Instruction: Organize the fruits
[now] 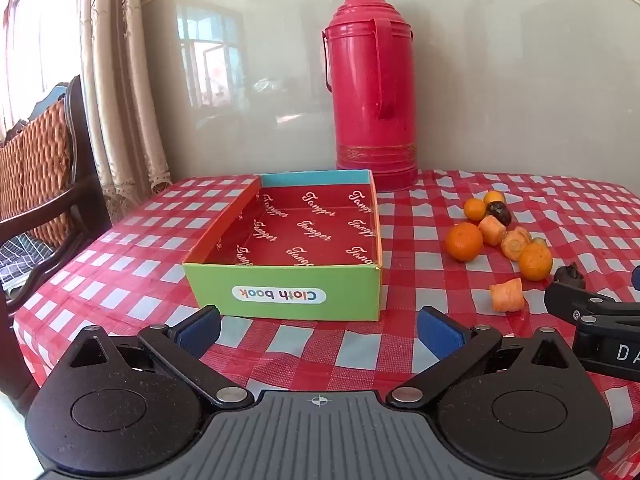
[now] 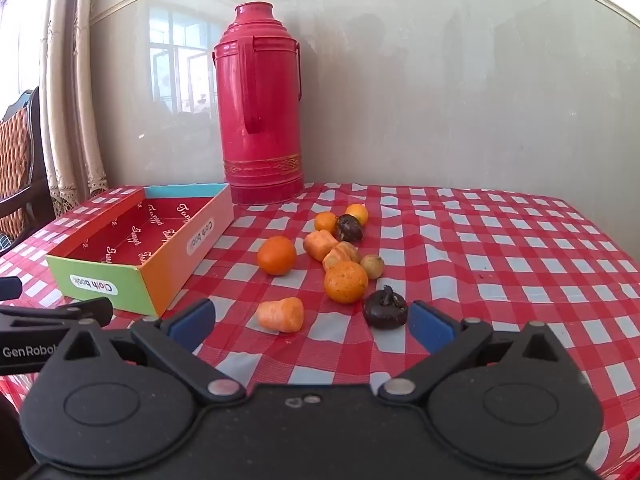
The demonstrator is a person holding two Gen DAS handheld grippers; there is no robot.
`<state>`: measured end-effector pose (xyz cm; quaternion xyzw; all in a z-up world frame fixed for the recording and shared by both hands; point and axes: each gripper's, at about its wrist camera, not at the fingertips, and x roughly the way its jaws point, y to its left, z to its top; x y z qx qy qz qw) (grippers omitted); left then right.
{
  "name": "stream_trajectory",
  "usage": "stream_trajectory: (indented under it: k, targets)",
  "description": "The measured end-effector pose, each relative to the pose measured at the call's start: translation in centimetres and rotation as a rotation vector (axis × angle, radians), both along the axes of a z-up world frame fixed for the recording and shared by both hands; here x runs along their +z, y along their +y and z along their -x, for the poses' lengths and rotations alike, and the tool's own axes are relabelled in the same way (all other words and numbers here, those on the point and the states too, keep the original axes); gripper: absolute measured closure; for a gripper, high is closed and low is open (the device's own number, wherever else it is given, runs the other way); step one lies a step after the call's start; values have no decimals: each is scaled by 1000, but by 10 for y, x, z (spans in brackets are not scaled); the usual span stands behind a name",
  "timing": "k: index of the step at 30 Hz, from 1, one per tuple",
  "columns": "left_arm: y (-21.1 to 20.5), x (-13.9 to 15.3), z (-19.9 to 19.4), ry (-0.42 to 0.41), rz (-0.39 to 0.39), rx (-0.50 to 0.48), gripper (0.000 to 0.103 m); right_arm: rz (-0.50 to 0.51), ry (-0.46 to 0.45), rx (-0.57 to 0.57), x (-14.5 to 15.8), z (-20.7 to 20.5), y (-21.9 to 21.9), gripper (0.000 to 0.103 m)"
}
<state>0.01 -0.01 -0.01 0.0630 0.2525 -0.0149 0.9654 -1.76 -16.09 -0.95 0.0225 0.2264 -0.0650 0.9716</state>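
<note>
Left wrist view: left tool (image 1: pixel 318 330) spread wide, nothing between the blue pads, hovering over the near edge of the bench (image 1: pixel 132 240), which carries a red-and-white checked cloth. Straight ahead sits an open cardboard box (image 1: pixel 286 300), green front wall labelled "Cloth book", red printed lining, nothing inside. Red thermos (image 1: pixel 370 88) stands upright behind the box against a glossy pale wall panel (image 1: pixel 248 80) that reflects a window. Left of the bench: beige curtain (image 1: pixel 116 80) and a dark wooden chair (image 1: pixel 52 184) with a woven cushion. Fruit pile (image 1: pixel 500 236) lies loose on the cloth right of the box, apart from it. Right tool's black arm pokes in at the right edge.

Right wrist view: right tool (image 2: pixel 312 326) also released, pads wide apart, empty. Just ahead on the cloth: carrot chunk (image 2: pixel 281 314), dark round fruit (image 2: pixel 385 309) near the right pad, large orange (image 2: pixel 345 282) behind them, second orange (image 2: pixel 276 255), more pieces beyond. Box is to the left, thermos behind.
</note>
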Motion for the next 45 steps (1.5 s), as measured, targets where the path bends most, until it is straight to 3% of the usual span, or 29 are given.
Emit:
stream_trajectory:
  k: [45]
  targets:
    - [1, 0, 0, 1, 1, 2, 0, -23, 13, 3, 0, -1, 0, 6]
